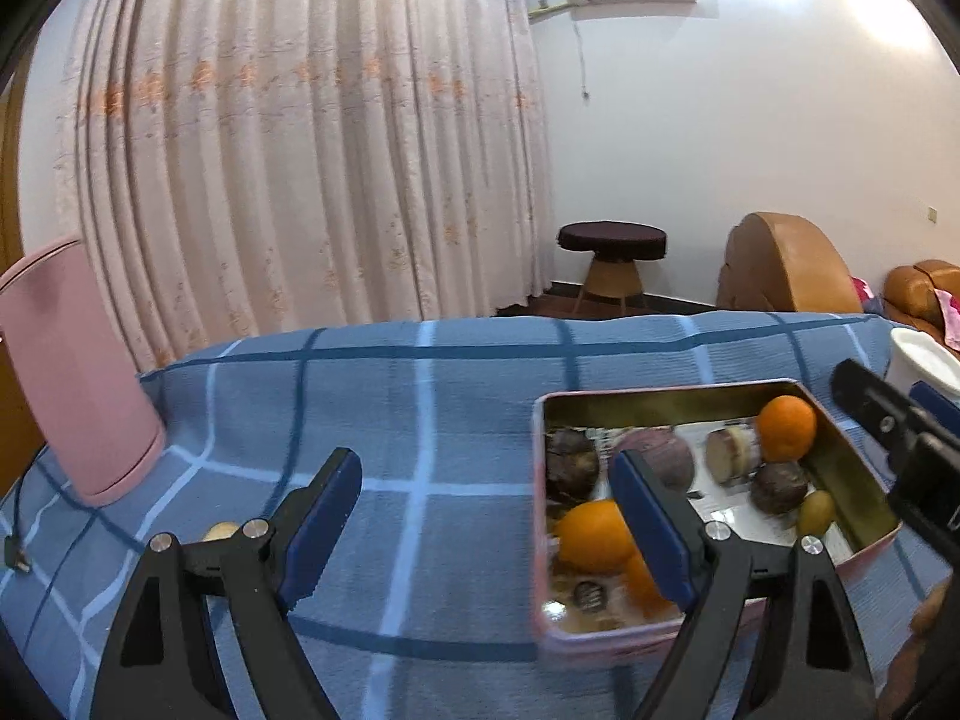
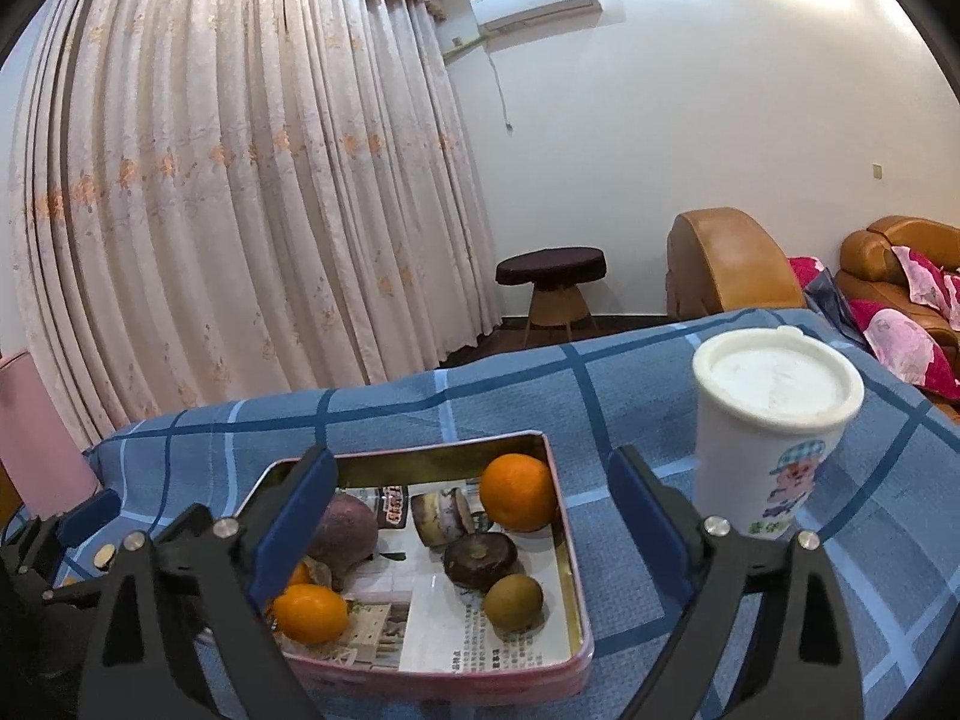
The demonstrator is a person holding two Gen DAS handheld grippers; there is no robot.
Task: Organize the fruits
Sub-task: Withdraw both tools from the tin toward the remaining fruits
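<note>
Fruits — round oranges (image 2: 518, 492), green kiwi (image 2: 513, 601) — are sitting corralled in the shallow pink metal tin (image 2: 573, 570); left gripper (image 1: 486, 531) and right gripper (image 2: 474, 531) are hovering, claws apart, empty

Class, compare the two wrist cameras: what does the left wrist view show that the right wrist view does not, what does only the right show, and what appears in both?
Only the left wrist view shows the pink appliance almost whole, with a black plug on the cloth. Only the right wrist view shows the whole white lidded cup and the pink cushions. Both share the pink tin of fruit with its kiwi, the blue checked cloth, curtain and stool. Both grippers have open, empty jaws.
</note>
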